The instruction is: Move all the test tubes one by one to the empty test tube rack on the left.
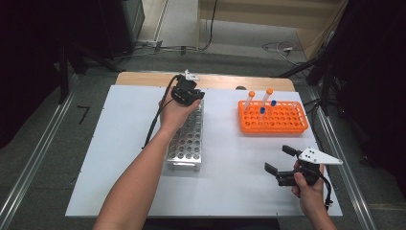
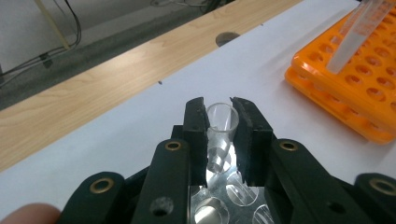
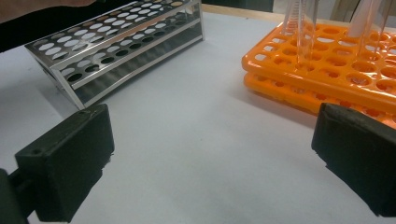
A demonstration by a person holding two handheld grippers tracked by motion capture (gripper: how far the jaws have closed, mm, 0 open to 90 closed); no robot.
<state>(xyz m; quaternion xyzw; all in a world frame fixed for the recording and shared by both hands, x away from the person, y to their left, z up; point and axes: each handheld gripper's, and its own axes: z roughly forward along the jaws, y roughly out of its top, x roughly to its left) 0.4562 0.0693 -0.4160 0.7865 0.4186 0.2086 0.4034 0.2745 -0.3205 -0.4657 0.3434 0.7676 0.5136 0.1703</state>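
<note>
We're in a lab set up for recording: a white-topped bench [image 1: 119,158] carries a metal tube rack [image 1: 187,141] near its middle and an orange tube rack [image 1: 273,117] toward the far right corner, capped tubes [image 1: 264,98] standing in it. Beyond the far edge, cables [image 1: 191,48] trail across grey floor, dark equipment on both sides.

high: overhead, forward-down | 2 tool views: close, low | shared: orange rack [image 1: 273,117]

Our left claw [image 1: 187,94] reaches forward, jaws pinched nearly together; our right claw [image 1: 282,163] hovers low, jaws spread wide.
</note>
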